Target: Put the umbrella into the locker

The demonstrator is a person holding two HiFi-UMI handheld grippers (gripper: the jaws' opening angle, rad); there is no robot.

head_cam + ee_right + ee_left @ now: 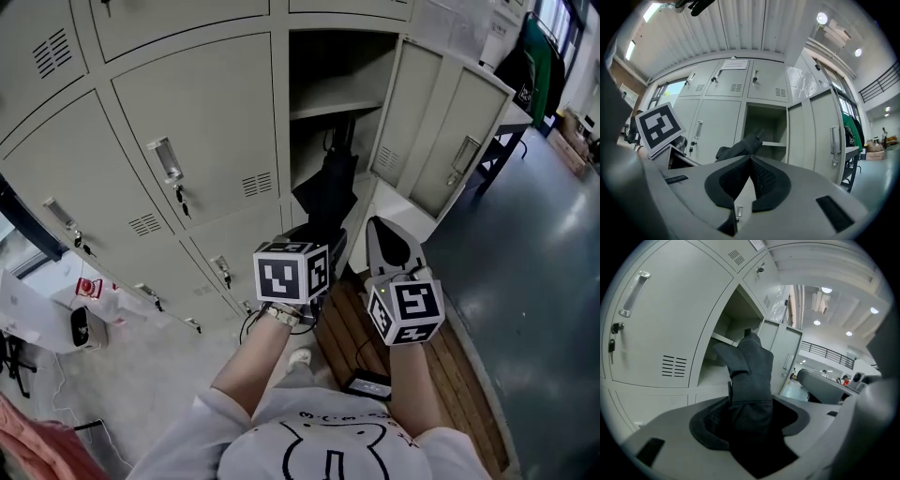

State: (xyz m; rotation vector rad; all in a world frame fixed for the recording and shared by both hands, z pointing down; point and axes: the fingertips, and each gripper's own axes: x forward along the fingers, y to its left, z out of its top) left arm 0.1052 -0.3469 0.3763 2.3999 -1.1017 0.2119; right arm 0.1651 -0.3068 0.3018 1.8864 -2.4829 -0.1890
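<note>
Umbrella [328, 187], folded and black, is clamped in my left gripper [751, 420], nose at 12 o'clock, right at the mouth of the open locker [330, 105], under its shelf. It isn't set down or released yet, I'd say. Right gripper [750, 164], at 3 o'clock, is pinched closed on nothing. Door [441, 131] stands wide at 2 o'clock.

Head view looks steeply down; both gripper views face the open locker [337, 70].

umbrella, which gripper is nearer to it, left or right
Left. The left gripper grips the umbrella between its jaws. The right gripper is beside it, off to the umbrella's right in the head view, jaws together on nothing, not touching it.
</note>
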